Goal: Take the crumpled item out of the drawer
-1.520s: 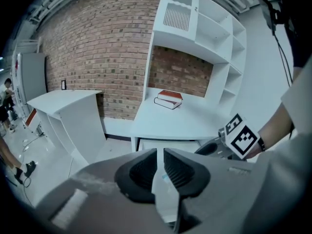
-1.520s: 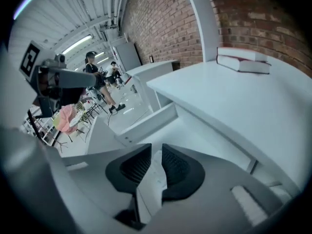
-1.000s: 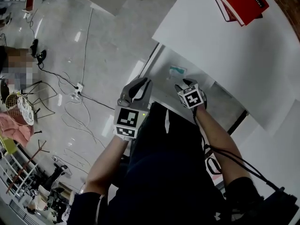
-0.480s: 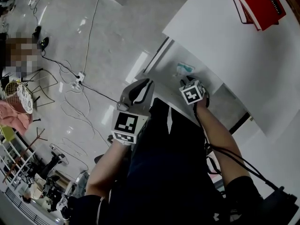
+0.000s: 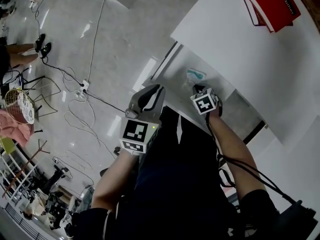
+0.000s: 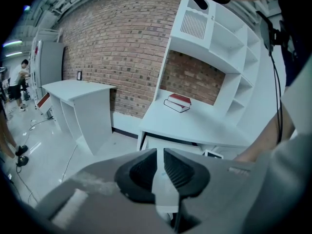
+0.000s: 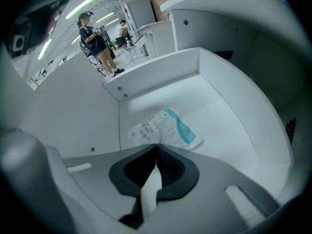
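The crumpled item [image 7: 165, 128], a white wrapper with a blue patch [image 5: 196, 75], lies on the floor of the open white drawer [image 7: 161, 72]. My right gripper [image 7: 156, 144] points steeply down into the drawer [image 5: 175, 74]. Its jaws have just been closing and now meet on the wrapper's near edge. In the head view this gripper [image 5: 198, 88] sits right beside the wrapper. My left gripper [image 5: 154, 88] hangs outside the drawer's front, to the left. Its pads [image 6: 141, 172] stand together with only a thin slit, and nothing is between them.
The white desk [image 5: 240, 44] overhangs the drawer's back and carries a red book [image 5: 270, 4] [image 6: 179, 101]. Cables [image 5: 80, 114] trail over the glossy floor on the left. People stand in the distance [image 7: 97, 40]. White shelves [image 6: 234, 67] rise behind the desk.
The right gripper has edged closer to the wrapper in the drawer. The left gripper has stayed about where it was.
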A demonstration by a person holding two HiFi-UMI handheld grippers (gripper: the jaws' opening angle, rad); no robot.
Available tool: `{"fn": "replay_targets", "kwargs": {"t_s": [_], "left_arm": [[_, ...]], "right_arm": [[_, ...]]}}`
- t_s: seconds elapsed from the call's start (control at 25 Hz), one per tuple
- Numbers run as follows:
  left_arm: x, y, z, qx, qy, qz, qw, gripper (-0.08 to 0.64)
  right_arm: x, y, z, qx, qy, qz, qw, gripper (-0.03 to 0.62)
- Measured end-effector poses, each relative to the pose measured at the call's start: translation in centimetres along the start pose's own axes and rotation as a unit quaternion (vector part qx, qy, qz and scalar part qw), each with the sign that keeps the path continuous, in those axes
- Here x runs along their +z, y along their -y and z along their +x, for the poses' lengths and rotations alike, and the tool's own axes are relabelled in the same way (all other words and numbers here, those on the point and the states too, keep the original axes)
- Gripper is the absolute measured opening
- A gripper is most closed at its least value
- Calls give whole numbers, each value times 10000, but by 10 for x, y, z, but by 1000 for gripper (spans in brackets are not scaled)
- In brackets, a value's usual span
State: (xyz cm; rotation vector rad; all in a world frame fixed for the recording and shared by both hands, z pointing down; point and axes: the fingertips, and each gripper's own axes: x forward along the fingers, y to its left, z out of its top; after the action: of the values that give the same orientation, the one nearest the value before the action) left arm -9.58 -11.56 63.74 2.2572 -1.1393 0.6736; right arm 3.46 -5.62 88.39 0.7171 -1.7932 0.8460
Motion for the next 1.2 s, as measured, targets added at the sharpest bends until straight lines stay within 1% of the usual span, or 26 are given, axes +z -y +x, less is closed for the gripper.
{"fn": "replay_targets", "kwargs": {"t_s": [0.24, 0.44, 0.72, 0.96, 1.2], "left_arm": [[8, 9, 0, -34, 43, 95, 9999, 48], [16, 20, -7, -74, 173, 167, 9997, 48], [23, 37, -25, -125, 352, 269, 9989, 48], [26, 45, -41, -121, 474, 329, 9983, 48], [34, 50, -55, -104, 596, 404, 9973, 48]], "right_arm": [[4, -1, -19, -14, 152, -15, 9999, 5], [7, -7, -41, -57, 330, -87, 9994, 5], [20, -14, -93, -169, 836, -144, 9962, 5], [31, -8, -151, -525, 1426, -93, 9883, 5], [35, 7, -216, -889, 2012, 102, 9755, 5]]}}
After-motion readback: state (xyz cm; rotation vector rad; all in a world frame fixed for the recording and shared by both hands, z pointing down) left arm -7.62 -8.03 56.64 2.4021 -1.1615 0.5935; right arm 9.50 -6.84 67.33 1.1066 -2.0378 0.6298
